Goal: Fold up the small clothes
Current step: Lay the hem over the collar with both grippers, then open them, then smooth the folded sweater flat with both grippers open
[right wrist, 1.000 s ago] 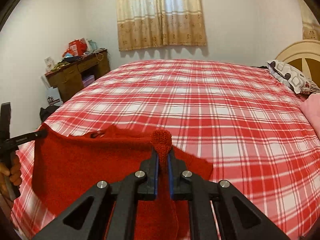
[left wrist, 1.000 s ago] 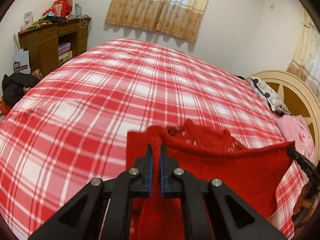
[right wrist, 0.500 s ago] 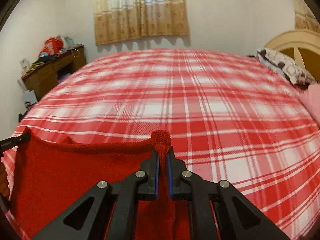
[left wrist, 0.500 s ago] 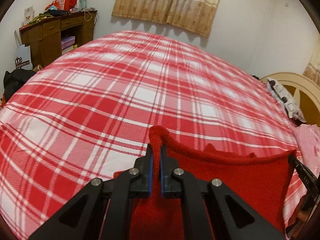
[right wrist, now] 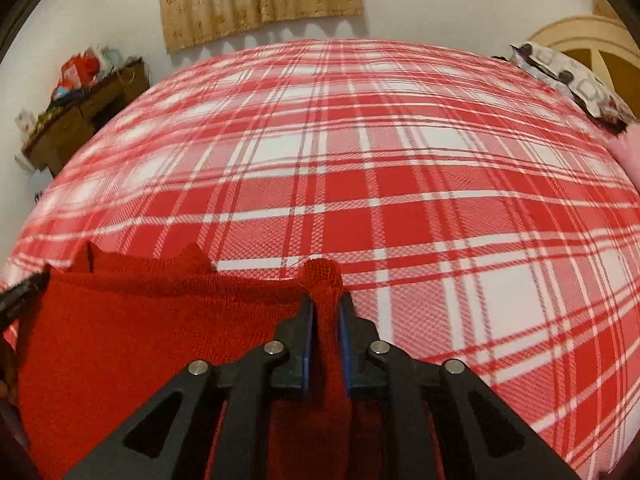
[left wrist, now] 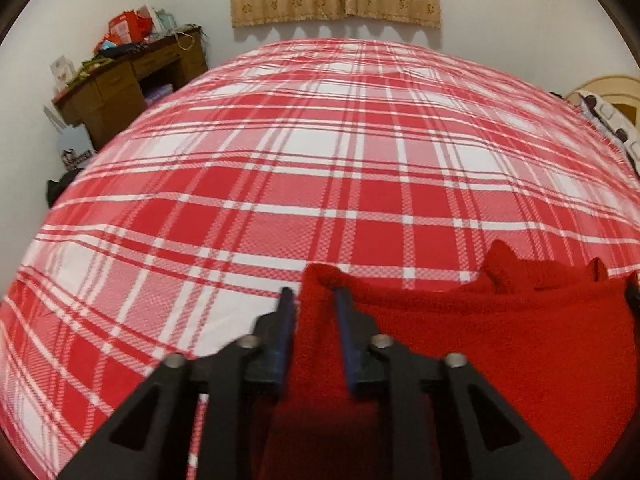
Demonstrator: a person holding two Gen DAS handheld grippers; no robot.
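Note:
A red knit garment [left wrist: 500, 340] lies along the near edge of the red-and-white plaid bed [left wrist: 320, 152], its top edge stretched between both grippers. My left gripper [left wrist: 314, 300] stands at the garment's left corner. Its jaws are opening, and the knit sits loose between the blue pads, which stand apart. My right gripper [right wrist: 325, 304] is at the other corner of the red knit garment [right wrist: 140, 340]. Its jaws are starting to open, and the pads still touch the bunched fabric between them. Small points of the garment stick up behind the stretched edge.
The plaid bed [right wrist: 400, 160] stretches wide and flat ahead. A cluttered wooden desk [left wrist: 120, 84] stands at the far left by the wall. A patterned pillow [right wrist: 568, 76] and a cream headboard [right wrist: 592, 36] lie at the far right. Something pink [right wrist: 628, 148] lies beside the pillow.
Both grippers have come down and forward, lowering the garment onto the bed. The left jaws, shut on the corner before, now stand apart. The right jaws have loosened slightly.

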